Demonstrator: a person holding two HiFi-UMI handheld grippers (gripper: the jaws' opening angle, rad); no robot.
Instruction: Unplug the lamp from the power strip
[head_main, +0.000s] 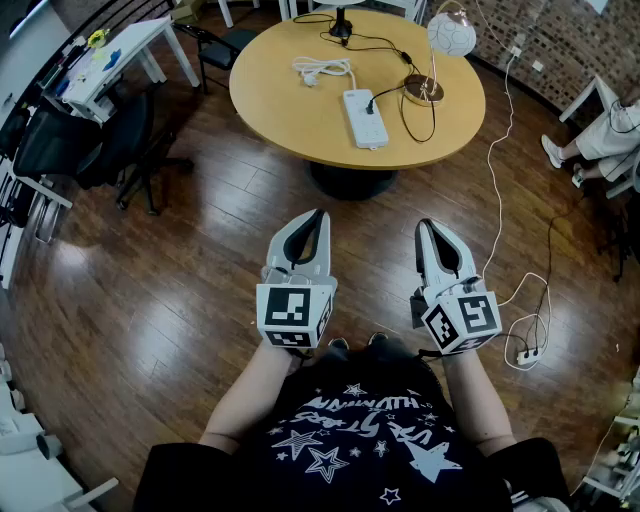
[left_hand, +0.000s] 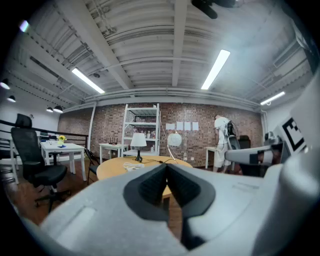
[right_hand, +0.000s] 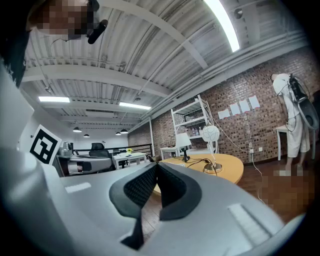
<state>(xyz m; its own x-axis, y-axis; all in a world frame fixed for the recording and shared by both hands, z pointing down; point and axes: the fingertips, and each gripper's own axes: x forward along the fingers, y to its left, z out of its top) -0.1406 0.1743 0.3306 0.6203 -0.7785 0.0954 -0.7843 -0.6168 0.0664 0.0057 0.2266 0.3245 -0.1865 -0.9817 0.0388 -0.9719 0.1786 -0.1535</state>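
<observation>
**Left gripper** (head_main: 318, 218): jaws closed pad to pad, nothing between them. It is held level over the floor, well short of the table.

**Right gripper** (head_main: 427, 228): also closed and empty, beside the left.

**Round table** (head_main: 270, 110):
- A white power strip (head_main: 365, 118) lies by the tabletop's near edge with a black plug (head_main: 372, 103) seated in it. Which lamp the plug's cord serves cannot be told.
- The globe lamp (head_main: 450, 33) stands at the right edge.
- A shaded lamp (left_hand: 138, 141) stands at the far edge.
- A coiled white cord (head_main: 320, 70) lies left of centre.

**Floor** (head_main: 180, 300):
- Dark wood planks, open between the grippers and the table.
- A black office chair (head_main: 90, 140) and a white desk (head_main: 120, 55) stand to the left.
- A white cable (head_main: 495, 200) trails along the right.

**Brick wall** (left_hand: 190, 142): behind the table.
</observation>
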